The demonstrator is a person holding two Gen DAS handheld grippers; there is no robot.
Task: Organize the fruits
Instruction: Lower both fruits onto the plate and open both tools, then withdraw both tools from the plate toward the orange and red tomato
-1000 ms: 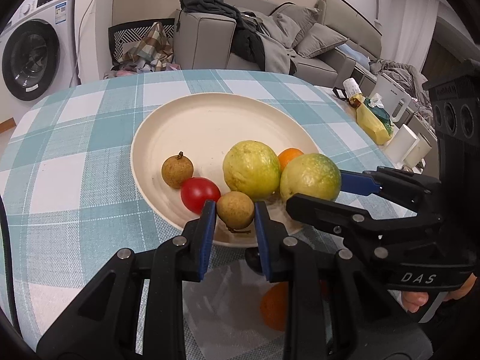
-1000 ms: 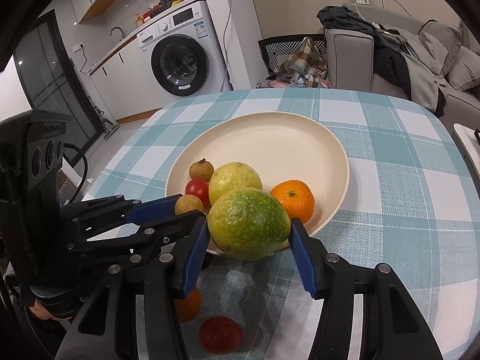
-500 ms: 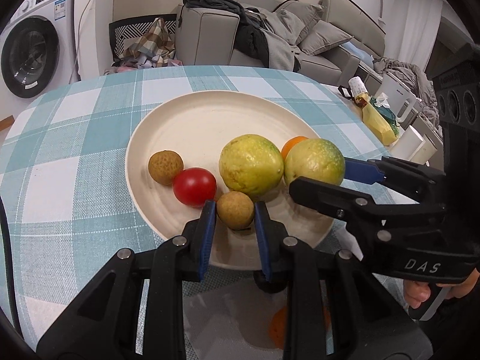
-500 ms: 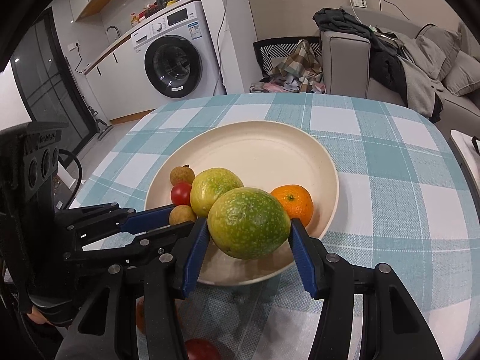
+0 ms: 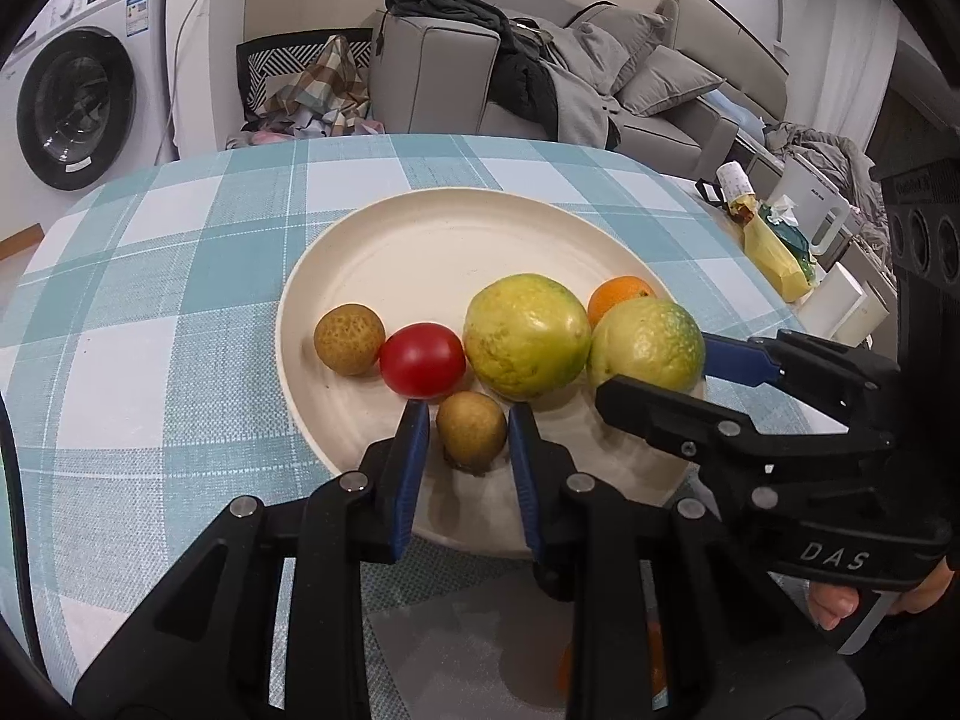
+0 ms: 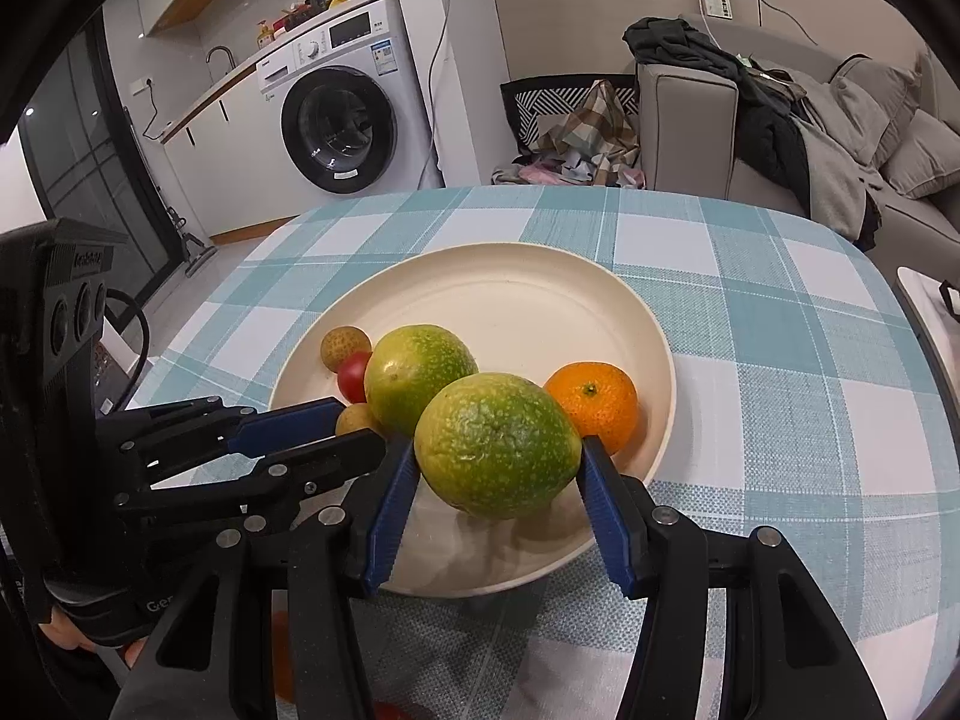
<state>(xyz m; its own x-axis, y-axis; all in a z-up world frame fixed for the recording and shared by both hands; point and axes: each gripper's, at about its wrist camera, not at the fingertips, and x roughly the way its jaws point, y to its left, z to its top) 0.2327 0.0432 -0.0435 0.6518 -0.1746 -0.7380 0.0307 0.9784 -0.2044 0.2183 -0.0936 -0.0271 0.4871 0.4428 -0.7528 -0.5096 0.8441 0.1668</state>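
Observation:
A cream plate [image 5: 420,240] [image 6: 528,300] on the checked table holds a brown longan [image 5: 349,338], a red tomato [image 5: 422,360], a yellow-green fruit [image 5: 527,336] [image 6: 420,377] and an orange [image 5: 621,294] [image 6: 592,399]. My left gripper [image 5: 468,441] is shut on a small brown longan [image 5: 471,432] over the plate's near part. My right gripper [image 6: 498,468] is shut on a large green fruit [image 6: 497,444] [image 5: 651,343], held over the plate's near rim.
Under the grippers, off the plate, lie an orange fruit [image 5: 654,660] and red fruit [image 6: 390,711], partly hidden. The table's right edge has a yellow bag [image 5: 774,252] and white boxes [image 5: 846,306]. A sofa [image 5: 540,90] and washing machine [image 6: 342,120] stand beyond.
Both grippers have moved forward over the plate with their fruits still held. The loose fruits on the table have slid back under the grippers.

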